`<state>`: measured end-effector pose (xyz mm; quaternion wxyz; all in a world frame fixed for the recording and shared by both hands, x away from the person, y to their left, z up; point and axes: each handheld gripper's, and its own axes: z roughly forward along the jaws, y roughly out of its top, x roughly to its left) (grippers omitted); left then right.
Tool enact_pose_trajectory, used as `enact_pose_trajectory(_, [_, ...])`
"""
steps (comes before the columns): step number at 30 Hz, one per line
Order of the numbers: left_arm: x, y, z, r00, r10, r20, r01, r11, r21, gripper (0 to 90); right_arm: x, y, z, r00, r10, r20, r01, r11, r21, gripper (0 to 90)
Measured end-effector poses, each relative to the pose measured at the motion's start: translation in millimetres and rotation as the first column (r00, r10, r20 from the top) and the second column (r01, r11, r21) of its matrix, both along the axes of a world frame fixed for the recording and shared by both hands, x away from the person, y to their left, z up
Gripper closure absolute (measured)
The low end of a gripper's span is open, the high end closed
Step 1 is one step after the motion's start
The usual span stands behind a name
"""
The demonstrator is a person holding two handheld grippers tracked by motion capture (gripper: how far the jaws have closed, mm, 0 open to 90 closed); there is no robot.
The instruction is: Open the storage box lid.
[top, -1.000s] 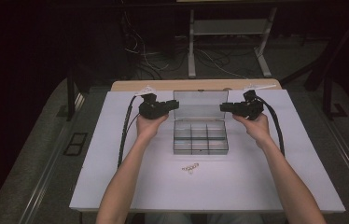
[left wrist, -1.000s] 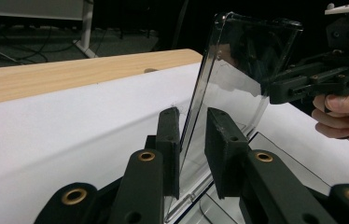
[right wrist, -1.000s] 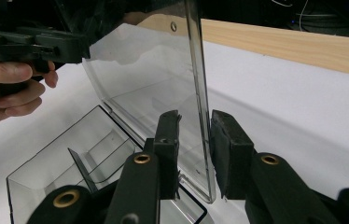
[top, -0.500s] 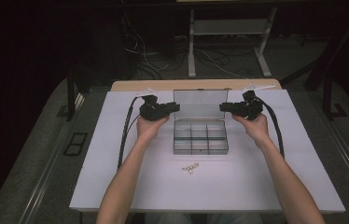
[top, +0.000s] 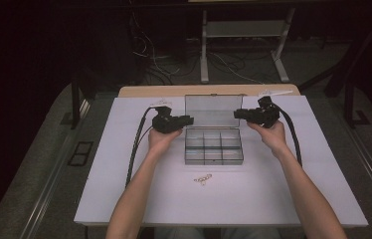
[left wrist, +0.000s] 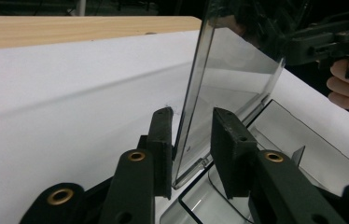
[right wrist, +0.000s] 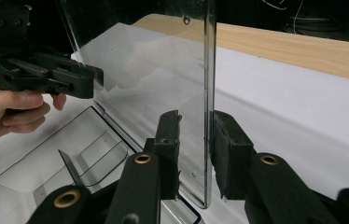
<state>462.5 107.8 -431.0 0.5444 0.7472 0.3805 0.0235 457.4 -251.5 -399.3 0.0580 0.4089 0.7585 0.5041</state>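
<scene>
A clear plastic compartment box (top: 213, 147) sits mid-table with its lid (top: 212, 110) standing upright. My left gripper (top: 188, 120) is at the lid's left edge and my right gripper (top: 237, 114) at its right edge. In the left gripper view the lid (left wrist: 231, 79) stands between the jaws of the left gripper (left wrist: 191, 116); it is near one pad, with a gap to the other. In the right gripper view the right gripper (right wrist: 196, 116) straddles the lid's edge (right wrist: 208, 93) in the same way, also with a gap. The box's compartments (right wrist: 46, 163) look empty.
A few small metal rings (top: 203, 178) lie on the white table top (top: 124, 189) in front of the box. A wooden strip (top: 174, 91) runs along the far edge. Black cables (top: 135, 144) trail from each gripper. A dark floor and a metal frame lie beyond.
</scene>
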Motion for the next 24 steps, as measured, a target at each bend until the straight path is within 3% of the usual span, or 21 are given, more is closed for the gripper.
enact_pose_trajectory(7, [0.0,-0.1,-1.1,0.9999,0.004,0.011,-0.004,0.9999,0.015,71.4,1.2,0.7,-0.7,1.0,-0.005,0.0,0.005,1.0,-0.007,71.5])
enact_pose_trajectory(11, [-0.8,-2.4,-2.6,0.9992,0.029,0.026,-0.03,0.999,0.033,73.1,3.2,1.1,-4.2,0.9999,-0.011,-0.005,0.011,1.0,-0.001,67.5])
enact_pose_trajectory(14, [-0.6,-3.5,-3.9,0.9987,0.042,0.03,-0.043,0.9985,0.035,73.2,4.8,3.8,-6.3,0.9996,-0.027,0.003,0.027,0.999,-0.023,67.0])
enact_pose_trajectory(24, [-0.6,-2.6,-5.8,0.9985,0.046,0.028,-0.047,0.9986,0.024,73.0,7.7,7.2,-18.8,0.9988,-0.017,-0.045,0.015,0.999,-0.033,68.0])
